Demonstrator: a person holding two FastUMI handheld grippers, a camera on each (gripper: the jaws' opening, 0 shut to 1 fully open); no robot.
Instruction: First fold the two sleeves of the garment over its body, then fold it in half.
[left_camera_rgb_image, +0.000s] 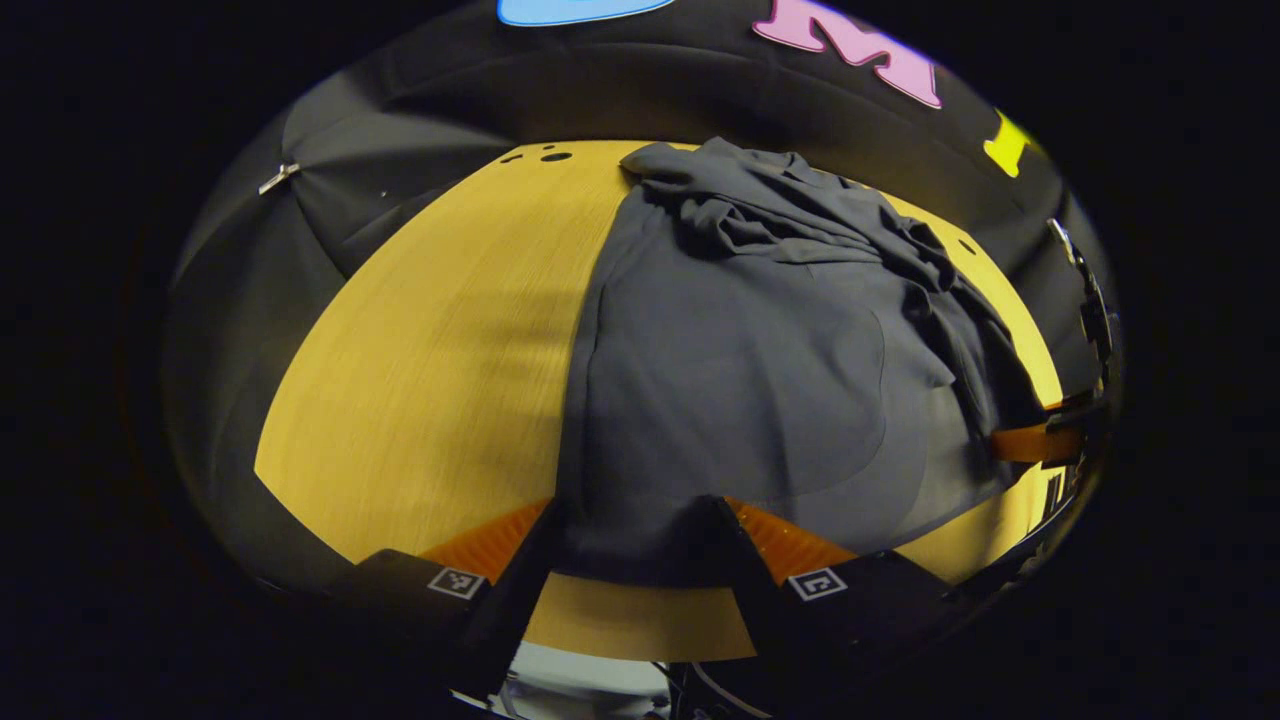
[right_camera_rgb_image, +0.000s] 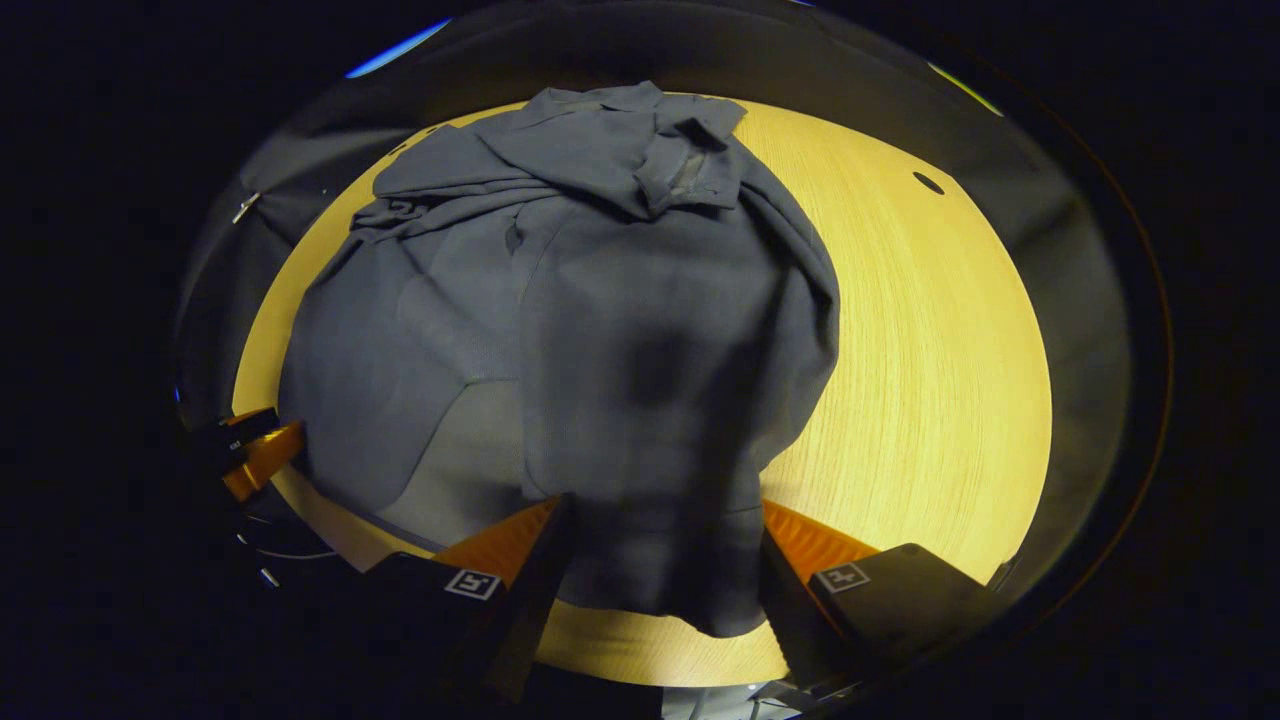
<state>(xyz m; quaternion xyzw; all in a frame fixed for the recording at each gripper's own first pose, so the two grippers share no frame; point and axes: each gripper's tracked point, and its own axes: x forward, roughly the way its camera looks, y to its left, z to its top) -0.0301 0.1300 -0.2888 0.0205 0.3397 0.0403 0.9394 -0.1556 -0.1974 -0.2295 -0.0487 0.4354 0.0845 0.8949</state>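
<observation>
On the wooden counter (left_camera_rgb_image: 420, 380) lies the dark grey garment (left_camera_rgb_image: 740, 370), its sleeves bunched over its body near the far edge. The left tool (left_camera_rgb_image: 635, 560) stands spread wide, the near hem lying between its fingers. The right tool (right_camera_rgb_image: 660, 575) is likewise wide apart, with the hem draped between its fingers.

Left gripper (left_camera_rgb_image: 632, 545) and right gripper (right_camera_rgb_image: 660, 555) have fingers spread apart, low.
</observation>
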